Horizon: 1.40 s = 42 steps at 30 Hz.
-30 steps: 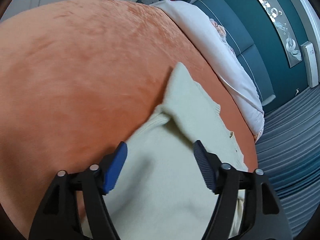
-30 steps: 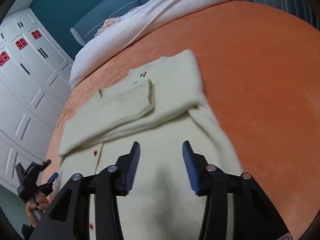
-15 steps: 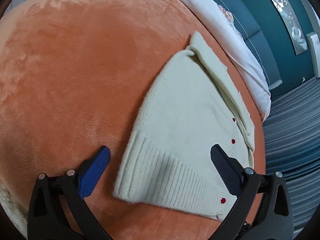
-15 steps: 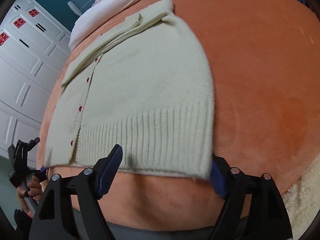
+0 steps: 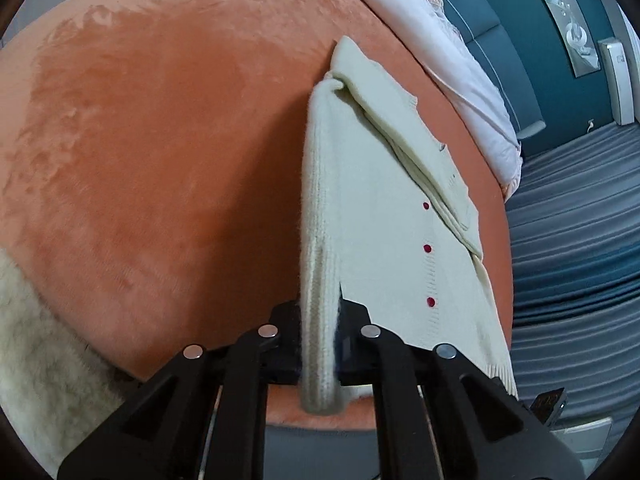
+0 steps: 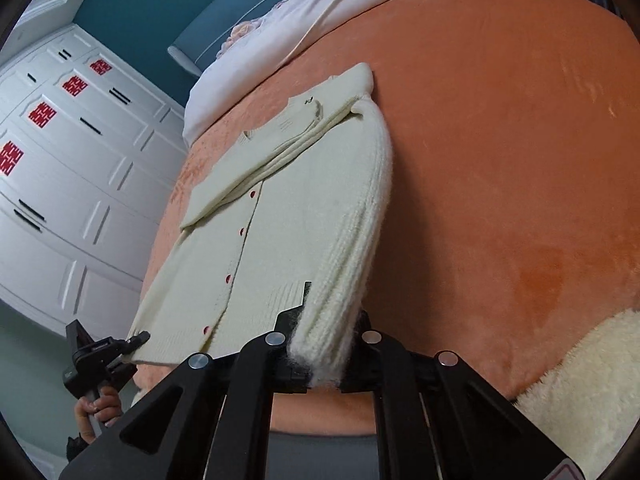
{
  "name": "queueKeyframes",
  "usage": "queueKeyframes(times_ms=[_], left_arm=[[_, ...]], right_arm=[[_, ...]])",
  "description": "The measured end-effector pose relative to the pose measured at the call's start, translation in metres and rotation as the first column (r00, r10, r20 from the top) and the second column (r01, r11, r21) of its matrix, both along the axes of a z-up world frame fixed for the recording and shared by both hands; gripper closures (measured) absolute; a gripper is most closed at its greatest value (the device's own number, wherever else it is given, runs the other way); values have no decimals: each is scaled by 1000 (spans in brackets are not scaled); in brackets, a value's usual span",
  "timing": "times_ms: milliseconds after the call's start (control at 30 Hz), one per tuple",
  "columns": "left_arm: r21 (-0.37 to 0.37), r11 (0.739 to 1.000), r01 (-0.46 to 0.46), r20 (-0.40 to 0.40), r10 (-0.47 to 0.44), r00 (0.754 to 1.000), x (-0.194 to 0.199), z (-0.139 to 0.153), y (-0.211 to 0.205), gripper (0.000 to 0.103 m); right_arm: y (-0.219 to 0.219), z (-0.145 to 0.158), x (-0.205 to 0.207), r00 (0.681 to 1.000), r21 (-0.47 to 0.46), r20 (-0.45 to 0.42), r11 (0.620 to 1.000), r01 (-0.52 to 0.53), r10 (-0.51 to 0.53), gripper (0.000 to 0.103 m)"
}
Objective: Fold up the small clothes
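Note:
A small cream knit cardigan (image 5: 384, 216) with red buttons lies on the orange bedspread (image 5: 160, 140), its sleeves folded across the chest. My left gripper (image 5: 320, 344) is shut on the left corner of its ribbed hem, lifted slightly off the bed. My right gripper (image 6: 326, 344) is shut on the right hem corner of the cardigan (image 6: 280, 216). The left gripper also shows in the right wrist view (image 6: 136, 340), gripping the far hem corner. The hem hangs stretched between both grippers at the bed's near edge.
A white duvet (image 5: 448, 52) and pillows lie at the head of the bed. A fluffy cream throw (image 6: 592, 392) hangs at the near bed edge, also in the left view (image 5: 36, 344). White wardrobe doors (image 6: 60, 184) stand left; a striped grey floor (image 5: 572, 240) lies right.
Both grippers drew back from over the cardigan to its hem at the near bed edge, then closed on the two hem corners and raised them slightly.

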<state>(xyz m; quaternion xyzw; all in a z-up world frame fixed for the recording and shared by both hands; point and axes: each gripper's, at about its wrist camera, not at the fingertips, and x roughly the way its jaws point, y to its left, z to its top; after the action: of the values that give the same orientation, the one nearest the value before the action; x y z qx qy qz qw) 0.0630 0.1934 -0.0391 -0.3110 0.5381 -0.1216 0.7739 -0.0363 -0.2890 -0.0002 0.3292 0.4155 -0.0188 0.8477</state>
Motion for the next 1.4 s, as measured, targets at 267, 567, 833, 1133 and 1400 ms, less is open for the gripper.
queueKeyframes(times_ms=[267,567,833,1133,1400], left_arm=[[57,986,157,-104,-151,983,-126,3,23,95],[-114,993,-12,215,36,976,-3,92,30,94],[176,964,-199,118,180,977,144,11,-22,54],[119,981,-156,137,139,981,127,-2,-4,18],[184,983,8,85,-24,996,158,-22,-50,61]], right_arm=[[49,-8,-108,896,-56,-200,909,-414,396,96],[-22,82,-25,947,22,246,976,-217,205,96],[-66,-11,119,966,148,128,968,204,-223,84],[-40,-16,126,987,-136,57,979,155,-148,44],[-40,-57,167,995,-214,-66,975,64,-80,56]])
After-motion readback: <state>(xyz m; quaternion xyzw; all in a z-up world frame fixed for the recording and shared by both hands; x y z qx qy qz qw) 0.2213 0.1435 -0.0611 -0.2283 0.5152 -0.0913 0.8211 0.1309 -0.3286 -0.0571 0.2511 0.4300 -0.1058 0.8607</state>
